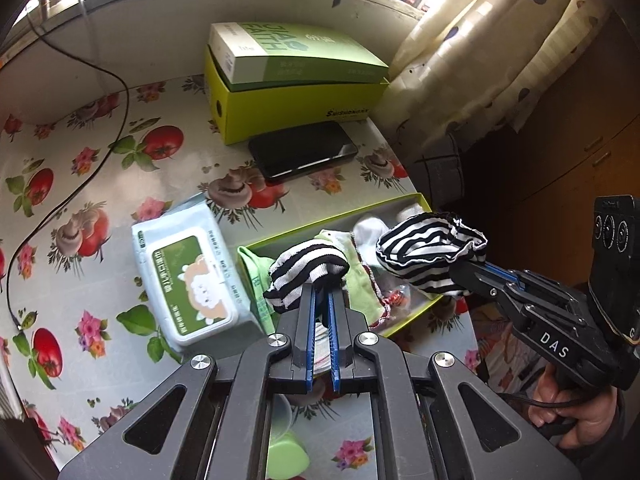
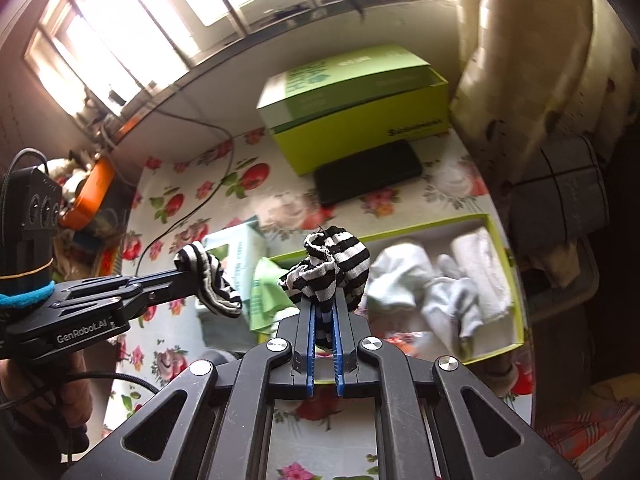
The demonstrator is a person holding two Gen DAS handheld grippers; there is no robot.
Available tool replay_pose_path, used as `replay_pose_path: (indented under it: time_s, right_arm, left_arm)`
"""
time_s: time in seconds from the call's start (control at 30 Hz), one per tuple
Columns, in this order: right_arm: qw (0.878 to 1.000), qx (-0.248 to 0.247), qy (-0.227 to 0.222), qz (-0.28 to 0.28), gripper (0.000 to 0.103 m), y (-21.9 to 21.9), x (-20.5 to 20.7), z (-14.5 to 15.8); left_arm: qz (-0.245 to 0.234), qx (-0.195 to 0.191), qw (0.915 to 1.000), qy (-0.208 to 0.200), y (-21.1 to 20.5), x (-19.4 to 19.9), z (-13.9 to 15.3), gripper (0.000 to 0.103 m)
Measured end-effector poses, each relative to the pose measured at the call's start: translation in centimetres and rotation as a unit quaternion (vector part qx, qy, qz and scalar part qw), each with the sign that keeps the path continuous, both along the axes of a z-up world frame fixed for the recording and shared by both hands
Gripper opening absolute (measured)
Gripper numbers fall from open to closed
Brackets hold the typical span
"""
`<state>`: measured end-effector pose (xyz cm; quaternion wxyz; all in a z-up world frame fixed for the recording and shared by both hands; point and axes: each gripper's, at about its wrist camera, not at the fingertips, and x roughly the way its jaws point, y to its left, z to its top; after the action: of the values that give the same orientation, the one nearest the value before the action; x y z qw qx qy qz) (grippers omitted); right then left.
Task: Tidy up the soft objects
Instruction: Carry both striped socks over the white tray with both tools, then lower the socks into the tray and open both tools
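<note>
Each claw is clamped on a striped sock: left claw on one sock, right claw on the other sock, both above the sock tray (right claw marked "DAS", left "GenRobot.AI"). At 12 o'clock, a green box.

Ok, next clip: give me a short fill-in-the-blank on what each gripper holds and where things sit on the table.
1. The left gripper and the right gripper each have their jaws shut on a black-and-white ____ sock.
2. The black phone lies right in front of the yellow-green ____.
3. The white socks lie inside the open green ____.
4. The wet wipes pack lies on a tablecloth printed with flowers and red ____.

Missing words: striped; box; tray; tomatoes
</note>
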<state>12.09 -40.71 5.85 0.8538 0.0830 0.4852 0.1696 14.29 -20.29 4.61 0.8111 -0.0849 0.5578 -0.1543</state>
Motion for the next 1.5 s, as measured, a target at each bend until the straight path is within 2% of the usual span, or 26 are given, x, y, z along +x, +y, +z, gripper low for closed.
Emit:
replay_pose_path:
  time_s: [0.23, 0.4, 0.67, 0.8, 0.9, 0.97, 1.03, 1.3, 1.5]
  right_arm:
    - [0.999, -0.004, 0.019, -0.026, 0.007, -2.3, 0.8, -2.0]
    - [0.998, -0.007, 0.051, -0.030, 0.007, -2.6, 1.5, -5.0]
    - [0.995, -0.007, 0.092, -0.032, 0.008, -2.9, 1.4, -8.3]
    - [0.995, -0.004, 0.094, -0.036, 0.009, -3.4, 1.4, -8.2]
    - [0.995, -0.004, 0.091, -0.035, 0.018, -3.4, 1.4, -7.8]
    - [0.996, -0.009, 0.087, -0.032, 0.028, -3.2, 1.4, -7.5]
    - [0.996, -0.012, 0.082, -0.029, 0.033, -3.1, 1.3, -7.0]
    - [0.998, -0.021, 0.061, -0.024, 0.035, -2.5, 0.9, -5.3]
    - [0.998, -0.030, 0.049, -0.020, 0.041, -2.0, 0.1, -4.0]
  left_arm:
    - [-0.012, 0.014, 0.9997, 0.017, -1.5, 1.3, -2.0, 0.006]
    - [-0.018, 0.029, 0.9989, 0.031, -2.3, 2.4, -3.9, 0.006]
    - [-0.038, 0.053, 0.9958, 0.064, -3.9, 4.1, -7.9, 0.006]
    - [-0.046, 0.056, 0.9947, 0.072, -4.8, 4.6, -9.2, 0.006]
    - [-0.052, 0.057, 0.9942, 0.075, -5.2, 5.1, -9.9, 0.006]
    - [-0.053, 0.054, 0.9941, 0.077, -5.4, 5.4, -10.3, 0.006]
    - [-0.054, 0.051, 0.9945, 0.074, -5.4, 5.5, -10.3, 0.006]
    - [-0.050, 0.039, 0.9963, 0.057, -4.5, 4.7, -8.5, 0.016]
    - [-0.045, 0.046, 0.9969, 0.045, -4.0, 3.3, -6.7, 0.016]
